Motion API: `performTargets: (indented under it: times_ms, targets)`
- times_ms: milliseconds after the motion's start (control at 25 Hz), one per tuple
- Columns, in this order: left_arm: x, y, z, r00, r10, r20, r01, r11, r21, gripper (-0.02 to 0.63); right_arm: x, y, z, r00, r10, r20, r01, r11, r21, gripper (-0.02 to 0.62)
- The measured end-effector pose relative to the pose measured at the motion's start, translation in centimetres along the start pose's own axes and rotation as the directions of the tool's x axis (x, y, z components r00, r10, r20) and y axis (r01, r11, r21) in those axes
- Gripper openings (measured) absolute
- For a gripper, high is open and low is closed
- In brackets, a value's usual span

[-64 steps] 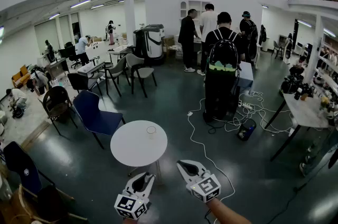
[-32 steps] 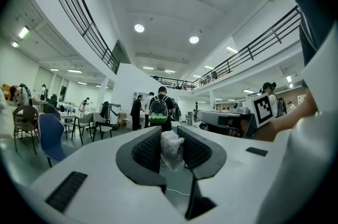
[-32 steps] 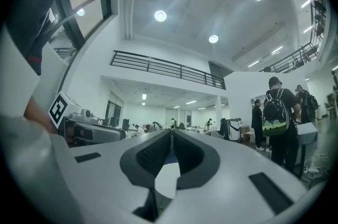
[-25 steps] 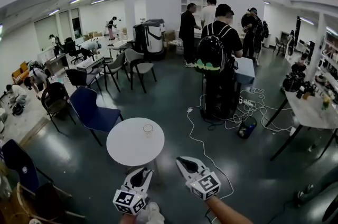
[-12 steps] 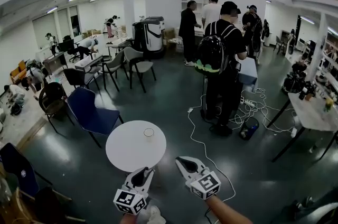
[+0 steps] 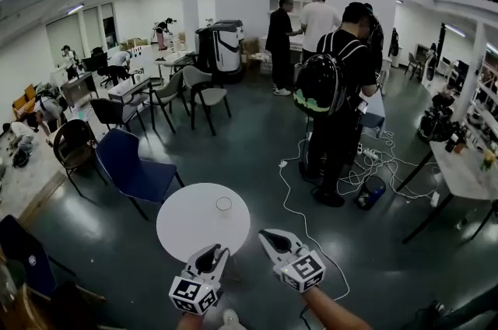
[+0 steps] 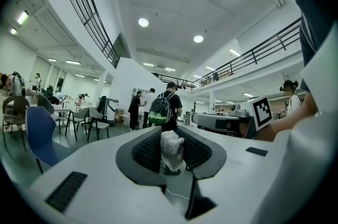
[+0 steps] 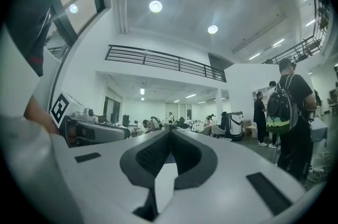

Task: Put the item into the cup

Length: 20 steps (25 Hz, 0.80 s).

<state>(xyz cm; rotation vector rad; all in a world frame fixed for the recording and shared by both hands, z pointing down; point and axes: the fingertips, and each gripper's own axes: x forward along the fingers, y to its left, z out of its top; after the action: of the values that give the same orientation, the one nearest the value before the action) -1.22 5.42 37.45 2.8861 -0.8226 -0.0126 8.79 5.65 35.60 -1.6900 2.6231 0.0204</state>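
Pinching a white crumpled wad (image 7: pixel 170 149) mid-body, the left gripper (image 6: pixel 212 253) sits at lower centre of the head view, with the right gripper (image 6: pixel 272 238) beside it clenched on nothing. The wad looks light, soft and squashable, so a gentle grip should do. The cup (image 6: pixel 224 203) stands on the round table (image 6: pixel 179 231) just above the jaws
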Motion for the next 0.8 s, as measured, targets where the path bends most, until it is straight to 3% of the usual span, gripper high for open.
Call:
performTargets:
  times_ms: [800]
  targets:
    - [4.5,13.5,1.9,0.998,-0.056,0.007,0.057,0.998,-0.024,0.097,14.6,-2.1,-0.4,0.999,-0.004,-0.046,0.005,1.0,0.007,0.017]
